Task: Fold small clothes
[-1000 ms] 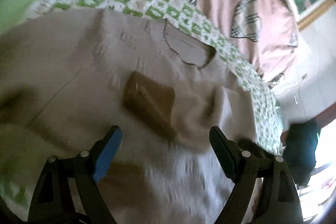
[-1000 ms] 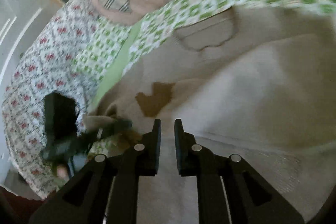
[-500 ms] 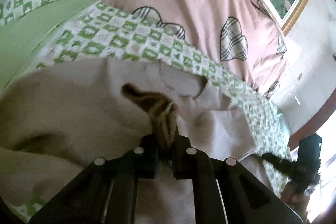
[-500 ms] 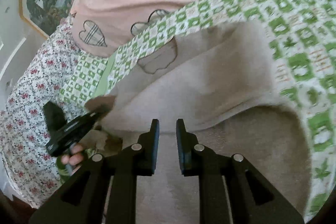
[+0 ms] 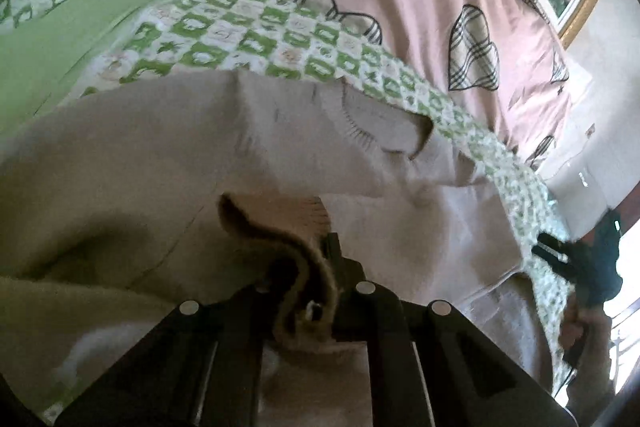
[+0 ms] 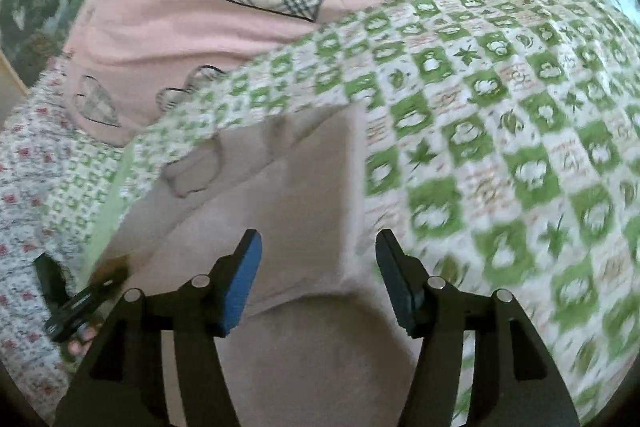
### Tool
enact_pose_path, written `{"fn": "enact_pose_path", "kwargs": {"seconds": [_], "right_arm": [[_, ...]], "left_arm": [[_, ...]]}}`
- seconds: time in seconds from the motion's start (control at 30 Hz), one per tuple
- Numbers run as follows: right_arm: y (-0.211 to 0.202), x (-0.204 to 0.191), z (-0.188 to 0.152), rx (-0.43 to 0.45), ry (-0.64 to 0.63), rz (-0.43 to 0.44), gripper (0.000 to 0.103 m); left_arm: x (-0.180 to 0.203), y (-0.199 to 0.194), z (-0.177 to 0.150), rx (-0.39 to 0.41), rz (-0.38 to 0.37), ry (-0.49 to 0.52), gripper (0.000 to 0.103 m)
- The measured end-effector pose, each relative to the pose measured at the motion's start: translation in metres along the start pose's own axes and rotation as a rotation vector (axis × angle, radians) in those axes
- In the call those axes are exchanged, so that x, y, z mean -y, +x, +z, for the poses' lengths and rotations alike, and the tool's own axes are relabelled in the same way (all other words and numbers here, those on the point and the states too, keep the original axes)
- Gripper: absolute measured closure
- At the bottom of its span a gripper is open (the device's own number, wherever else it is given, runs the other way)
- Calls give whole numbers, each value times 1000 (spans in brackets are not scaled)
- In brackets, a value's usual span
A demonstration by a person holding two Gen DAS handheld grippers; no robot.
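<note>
Beige knit sweater (image 5: 168, 163) lies spread on the green-checked bed quilt (image 6: 500, 131). Left tool (image 5: 320, 291) is clamped on the sweater's brown ribbed cuff (image 5: 288, 247); right tool (image 6: 318, 279) hangs wide apart over its edge, gripping nothing. The thin pinch could slip, or the one-sided pull could drag the sweater crooked.

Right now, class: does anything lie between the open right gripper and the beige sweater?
Nothing visible does. The right gripper hangs open directly over the sweater, with only air between its fingers and the cloth.
</note>
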State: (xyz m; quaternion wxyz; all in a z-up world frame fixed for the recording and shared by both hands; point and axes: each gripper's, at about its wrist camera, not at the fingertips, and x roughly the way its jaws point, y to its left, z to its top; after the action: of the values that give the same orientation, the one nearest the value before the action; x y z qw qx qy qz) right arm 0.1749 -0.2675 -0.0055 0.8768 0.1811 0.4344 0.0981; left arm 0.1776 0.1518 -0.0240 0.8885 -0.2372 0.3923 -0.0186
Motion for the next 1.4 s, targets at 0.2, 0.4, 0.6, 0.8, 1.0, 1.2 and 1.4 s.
{"fn": "enact_pose_path", "kwargs": {"seconds": [0.2,0.4,0.6,0.8,1.0,1.2,1.4], "right_arm": [[68,-6,12,-147,-70,-40,69],[40,8,35,-62,-90,-81,96],[55,13,22,-91,-116,-145,94],[12,-28,2,6,-193,-87,85],[30,-4,-23,-93,-105,-96,86],[-23,-11,-39,-20,-57,-48,57],[-17,-50,-74,-94,-71,58,52]], "left_arm": [[6,1,-1,-3,26,15,96],[40,5,4,5,-24,95,96],[29,24,-6,-56,31,78,93],[21,12,-8,-38,40,74,90],[14,-15,-14,-24,101,96,84],[-7,-78,-36,33,137,80,58],[11,-95,-58,28,205,214,36]]}}
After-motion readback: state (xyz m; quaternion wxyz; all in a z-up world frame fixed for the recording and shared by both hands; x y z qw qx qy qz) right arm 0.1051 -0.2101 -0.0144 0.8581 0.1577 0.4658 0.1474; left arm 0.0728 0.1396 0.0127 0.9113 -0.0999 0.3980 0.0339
